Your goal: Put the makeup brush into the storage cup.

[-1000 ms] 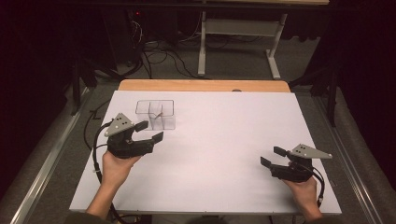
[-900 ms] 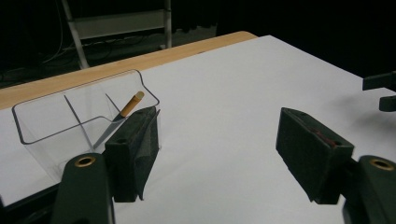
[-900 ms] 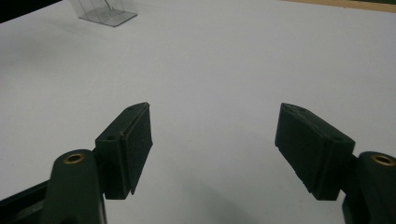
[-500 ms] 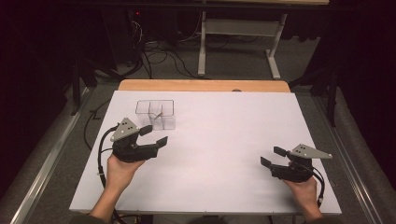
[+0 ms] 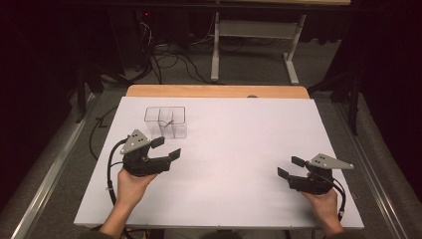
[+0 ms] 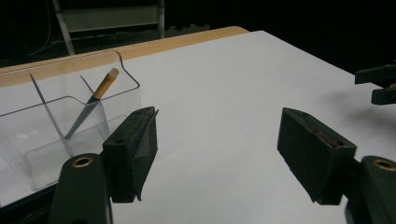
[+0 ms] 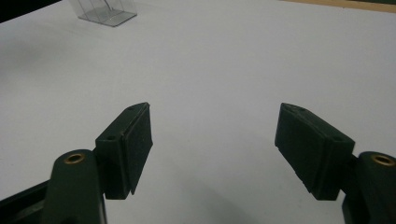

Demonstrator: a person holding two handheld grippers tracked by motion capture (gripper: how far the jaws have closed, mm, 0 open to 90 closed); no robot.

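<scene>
A clear plastic divided holder [image 5: 166, 122] stands on the white table top [image 5: 234, 144] at the back left. In it leans a pencil [image 6: 91, 102] with a pale eraser end up, seen in the left gripper view through the holder [image 6: 65, 126] wall. My left gripper [image 5: 166, 148] hovers just in front of the holder, open and empty [image 6: 217, 154]. My right gripper [image 5: 291, 167] rests low at the table's front right, open with nothing between its jaws [image 7: 215, 149]. The holder [image 7: 103, 10] sits far off in the right gripper view.
A wooden strip [image 5: 216, 91] edges the table's far side. Behind it stand a metal table frame [image 5: 254, 45] and loose cables [image 5: 164, 55] on the floor. The other gripper [image 6: 380, 84] shows at the right edge of the left gripper view.
My left gripper has drawn back from the holder toward the front and slightly right. The right gripper has stayed where it was.
</scene>
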